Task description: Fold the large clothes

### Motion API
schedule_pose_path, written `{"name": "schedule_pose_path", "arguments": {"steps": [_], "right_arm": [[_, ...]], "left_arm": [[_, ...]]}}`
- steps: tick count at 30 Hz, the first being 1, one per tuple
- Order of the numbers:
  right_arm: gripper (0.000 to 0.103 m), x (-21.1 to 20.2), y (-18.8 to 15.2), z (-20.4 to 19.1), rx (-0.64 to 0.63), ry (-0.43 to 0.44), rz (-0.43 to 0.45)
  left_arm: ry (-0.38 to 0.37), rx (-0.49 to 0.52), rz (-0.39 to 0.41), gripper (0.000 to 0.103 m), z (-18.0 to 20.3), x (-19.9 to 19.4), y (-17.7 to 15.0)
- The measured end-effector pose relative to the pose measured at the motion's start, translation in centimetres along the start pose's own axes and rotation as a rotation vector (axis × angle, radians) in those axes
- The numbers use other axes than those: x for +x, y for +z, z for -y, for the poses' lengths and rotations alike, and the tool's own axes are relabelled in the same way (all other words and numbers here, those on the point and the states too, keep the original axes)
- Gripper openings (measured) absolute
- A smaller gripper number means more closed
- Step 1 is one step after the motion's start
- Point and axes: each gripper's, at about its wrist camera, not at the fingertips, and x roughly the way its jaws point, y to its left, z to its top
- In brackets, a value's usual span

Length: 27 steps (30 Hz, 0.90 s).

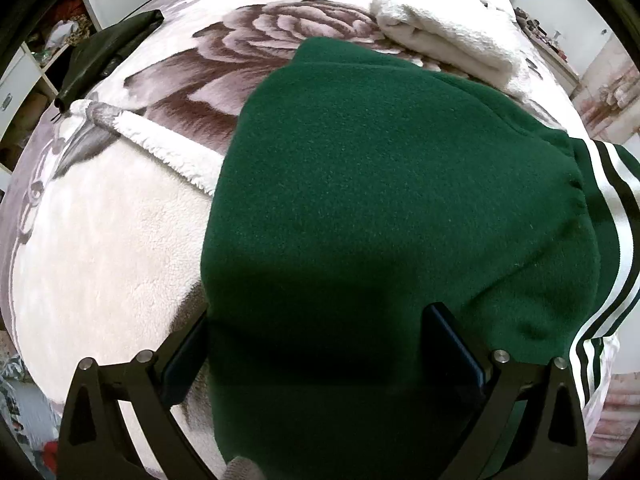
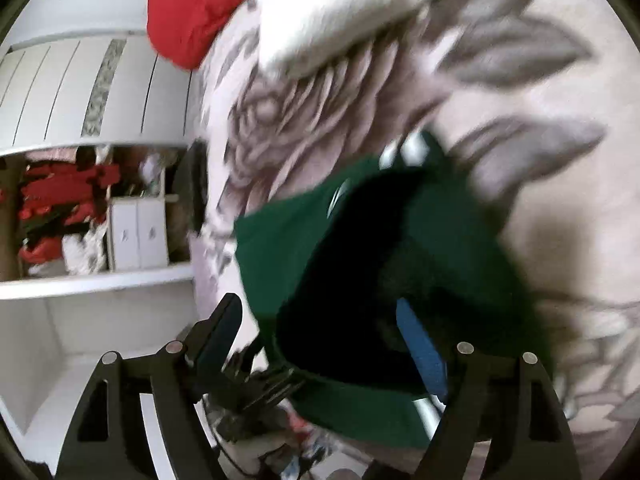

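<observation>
A bedroom in a home is shown. A bed is covered by a plush blanket (image 1: 120, 248) printed with large grey roses, and a folded white towel (image 1: 444, 28) and a red garment (image 2: 188, 12) are laid at its far end. Beside the bed, white panelled wardrobe doors (image 2: 80, 88) are seen above open shelves (image 2: 92, 276) stuffed with red and white clothes and white boxes
</observation>
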Motion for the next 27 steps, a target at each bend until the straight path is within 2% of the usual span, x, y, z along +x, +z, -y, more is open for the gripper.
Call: {"name": "schedule_pose_path", "arguments": {"steps": [2, 3, 4, 5, 7, 9, 11, 12, 13, 14, 16, 17, 18, 19, 20, 21, 22, 23, 27], "right_arm": [[0.082, 2.4, 0.0, 0.2, 0.009, -0.007, -0.056], [0.078, 3.4, -0.1, 0.2, -0.004, -0.026, -0.056], [0.036, 3.8, -0.3, 0.2, -0.011, -0.046, -0.032], [0.006, 4.3, -0.3, 0.2, -0.003, -0.066, -0.028], [0.006, 1.8, -0.4, -0.1, 0.007, -0.123, 0.099], [0.005, -1.8, -0.4, -0.5, 0.007, -0.125, 0.202], [0.005, -3.7, 0.4, 1.1, 0.057, -0.168, 0.247], [0.002, -3.7, 1.0, 2.7, 0.091, -0.236, 0.264], [0.002, -2.6, 1.8, 4.0, 0.096, -0.265, 0.217], [0.003, -0.8, 2.5, 5.9, 0.143, -0.252, 0.134], [0.003, 0.5, 2.5, 8.1, 0.255, -0.141, 0.078], [0.004, 0.8, 2.4, 8.2, 0.246, -0.080, 0.038], [0.005, 0.7, 2.3, 8.0, 0.227, -0.059, 0.022], [0.013, 0.0, 1.9, 7.5, 0.193, -0.042, 0.022], [0.029, -0.6, 1.4, 7.2, 0.160, -0.039, 0.032], [0.040, -1.1, 0.8, 7.1, 0.126, -0.037, 0.040], [0.057, -1.7, 0.0, 7.2, 0.103, -0.028, 0.041], [0.067, -2.0, -0.6, 7.4, 0.093, -0.026, 0.035], [0.067, -0.8, -3.3, 9.3, 0.060, -0.009, -0.092]], "left_arm": [[-0.001, -0.005, -0.008, 0.103, 0.0, -0.2, 0.1], [-0.003, -0.007, -0.013, 0.103, -0.1, -0.4, 0.2], [-0.004, -0.008, -0.017, 0.103, -0.2, -0.7, 0.2], [-0.005, -0.012, -0.024, 0.103, -0.3, -1.1, 0.2], [-0.031, -0.036, -0.012, 0.103, -1.1, -2.6, 0.2], [-0.048, -0.061, 0.019, 0.103, -1.8, -4.2, 0.1], [-0.052, -0.075, 0.034, 0.103, -2.3, -4.8, 0.1], [-0.081, -0.087, 0.039, 0.103, -2.5, -4.6, 0.1], [-0.094, -0.097, 0.035, 0.103, -2.5, -4.2, 0.1], [-0.089, -0.105, 0.024, 0.103, -2.4, -3.6, 0.1], [-0.085, -0.090, -0.010, 0.103, -1.9, -1.9, 0.3], [-0.072, -0.079, -0.034, 0.103, -1.6, -0.9, 0.2], [-0.076, -0.074, -0.041, 0.103, -1.4, -0.3, 0.0], [-0.091, -0.076, -0.040, 0.103, -1.2, 0.0, -0.1], [-0.110, -0.081, -0.034, 0.103, -1.1, 0.3, -0.2], [-0.124, -0.082, -0.028, 0.103, -0.9, 0.4, -0.3], [-0.130, -0.078, -0.021, 0.103, -0.6, 0.6, -0.4], [-0.134, -0.076, -0.016, 0.103, -0.4, 0.7, -0.4], [-0.132, -0.083, 0.003, 0.103, 0.1, 1.1, -0.4]]}}
